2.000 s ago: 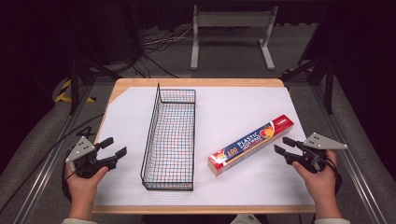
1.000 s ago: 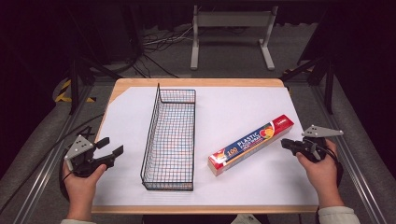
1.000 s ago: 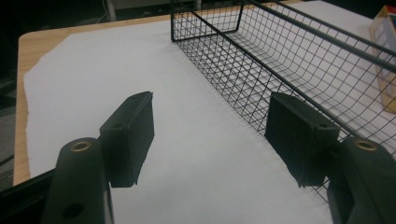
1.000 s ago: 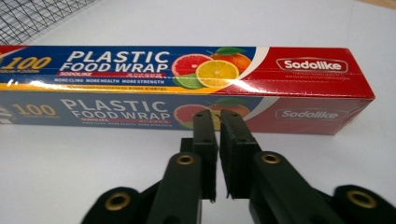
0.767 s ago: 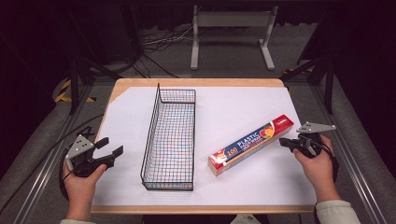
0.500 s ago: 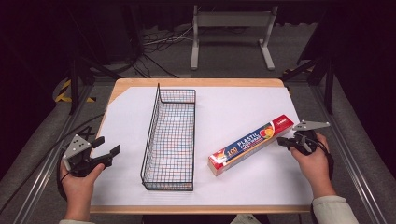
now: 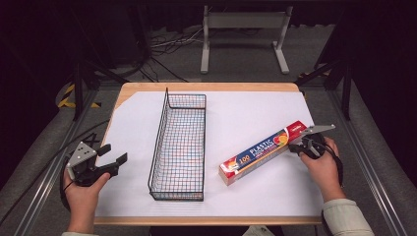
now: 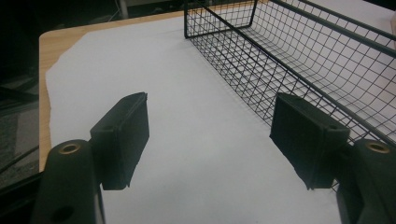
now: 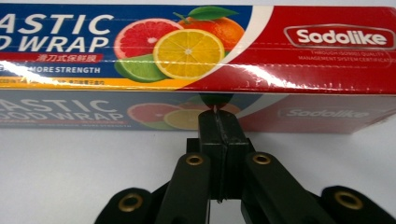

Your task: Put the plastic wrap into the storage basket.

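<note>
That plastic wrap box [image 7: 263, 153] by the table's right edge looks light, stiff, glossy-slick, so I'd pinch across its narrow red end; right gripper [image 9: 218, 116] is closed and empty against its side, left gripper [image 7: 114, 154] open, just widened, nothing between.

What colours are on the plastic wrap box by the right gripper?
The plastic wrap box is blue and red, with citrus fruit pictures; the right gripper view shows it best.

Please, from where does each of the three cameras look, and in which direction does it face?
High view: above the person's side, facing forward and down on the table; both hands, left gripper, right gripper.
Left gripper view: rides the left gripper, facing the white paper and wire basket; its open jaws show.
Right gripper view: rides the right gripper, facing the plastic wrap box; its shut jaws show.
Shared: high and left gripper views both show the basket.
</note>
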The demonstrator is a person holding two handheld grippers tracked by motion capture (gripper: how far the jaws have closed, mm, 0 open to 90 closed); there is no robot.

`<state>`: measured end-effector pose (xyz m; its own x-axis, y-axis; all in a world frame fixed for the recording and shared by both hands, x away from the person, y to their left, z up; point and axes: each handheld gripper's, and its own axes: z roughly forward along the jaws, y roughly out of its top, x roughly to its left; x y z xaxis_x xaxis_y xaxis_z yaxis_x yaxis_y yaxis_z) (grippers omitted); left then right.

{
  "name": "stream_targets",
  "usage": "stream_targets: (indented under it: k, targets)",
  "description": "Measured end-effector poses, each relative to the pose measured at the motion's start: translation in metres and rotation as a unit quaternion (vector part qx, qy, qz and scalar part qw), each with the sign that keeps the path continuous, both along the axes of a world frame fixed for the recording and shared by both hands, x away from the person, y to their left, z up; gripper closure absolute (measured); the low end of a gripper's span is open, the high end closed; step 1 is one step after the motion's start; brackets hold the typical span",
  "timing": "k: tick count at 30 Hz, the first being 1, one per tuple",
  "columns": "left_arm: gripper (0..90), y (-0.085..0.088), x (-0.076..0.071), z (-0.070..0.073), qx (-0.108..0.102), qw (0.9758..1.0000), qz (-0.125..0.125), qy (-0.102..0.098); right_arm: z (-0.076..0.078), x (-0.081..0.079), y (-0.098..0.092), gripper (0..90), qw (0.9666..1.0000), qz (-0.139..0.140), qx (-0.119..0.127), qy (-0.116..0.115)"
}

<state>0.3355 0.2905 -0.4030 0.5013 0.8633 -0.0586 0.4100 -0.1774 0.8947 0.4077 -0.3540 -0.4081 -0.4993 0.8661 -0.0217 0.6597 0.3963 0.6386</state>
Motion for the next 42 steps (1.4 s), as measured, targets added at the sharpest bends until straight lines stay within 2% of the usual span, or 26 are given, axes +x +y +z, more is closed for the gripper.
stream_targets:
  k: [15,23,27,34,39,42]
  targets:
    - [27.3,0.004,-0.003,-0.001,0.005,1.0000,0.000,0.003,0.003,0.033,0.009,90.0,0.9996,-0.021,-0.014,-0.009]
    - [26.3,0.004,-0.004,-0.002,0.005,0.9999,-0.008,0.004,0.000,0.048,0.012,90.0,0.9995,-0.027,0.002,-0.014]
    - [26.1,0.002,-0.003,-0.003,0.008,0.9999,-0.012,0.006,-0.001,0.053,0.015,90.0,0.9995,-0.024,0.000,-0.019]
    - [26.0,0.002,-0.002,-0.003,0.007,0.9998,-0.015,0.007,0.000,0.049,0.016,90.0,0.9997,-0.022,-0.005,-0.010]
    - [26.0,0.002,-0.002,-0.003,0.005,0.9999,-0.015,0.006,0.007,0.036,0.014,90.0,0.9997,-0.021,0.000,-0.014]
    - [26.0,0.002,-0.002,-0.002,0.003,0.9999,-0.015,0.007,0.017,0.026,0.017,90.0,0.9998,-0.008,0.009,-0.016]
